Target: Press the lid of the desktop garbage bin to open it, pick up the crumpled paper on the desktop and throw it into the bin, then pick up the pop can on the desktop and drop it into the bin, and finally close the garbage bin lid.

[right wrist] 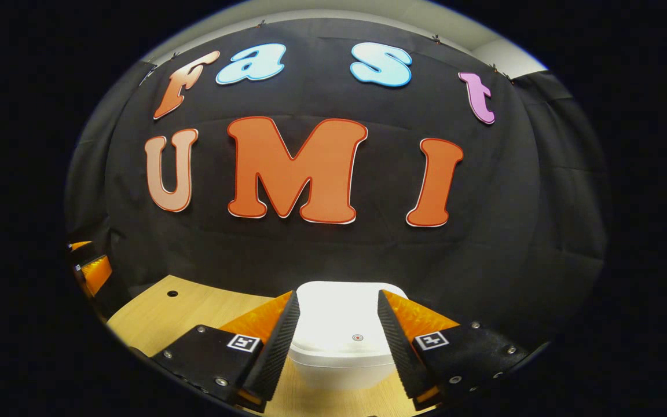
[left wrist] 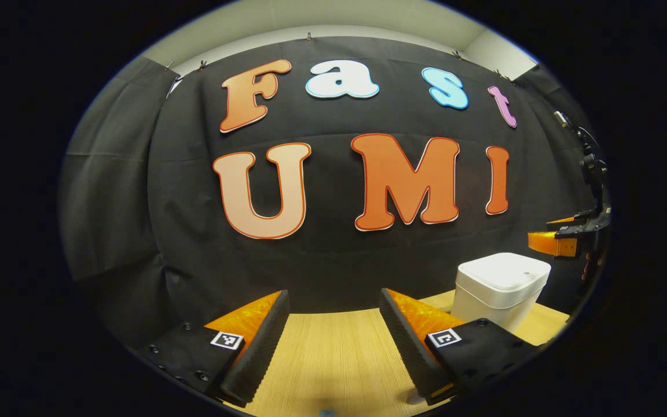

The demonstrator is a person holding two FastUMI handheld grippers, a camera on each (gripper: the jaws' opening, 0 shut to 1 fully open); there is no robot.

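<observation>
Black cloth wall (left wrist: 333,255) behind, pale ceiling strip above it; light wood-grain bench (left wrist: 333,359) below, carrying the items listed.

Item one — white plastic square desktop garbage bin (left wrist: 498,289). In the left gripper view it stands on the bench toward the right, lid down and flat, a small dot near the lid's near edge. In the right gripper view the same bin (right wrist: 339,324) sits directly ahead and just below my right jaws, its closed lid showing between the two fingers, with a small red dot on it near the front edge. No contact between fingers and lid that I can make out; the fingers frame it from above.

Item two — my left gripper (left wrist: 333,330). Jaws stand wide apart with bare bench between them, holding nothing. It is well to the left of the bin. In the right gripper view it appears at the far left edge (right wrist: 91,271), low over the bench.

Item three — my right gripper (right wrist: 333,330). Jaws open, nothing between them but the bin lid beyond. In the left gripper view it shows at the far right edge (left wrist: 548,242), raised above and just behind the bin's lid.

Item four — small dark round hole (right wrist: 172,293) in the bench top, left of the bin in the right gripper view.
</observation>
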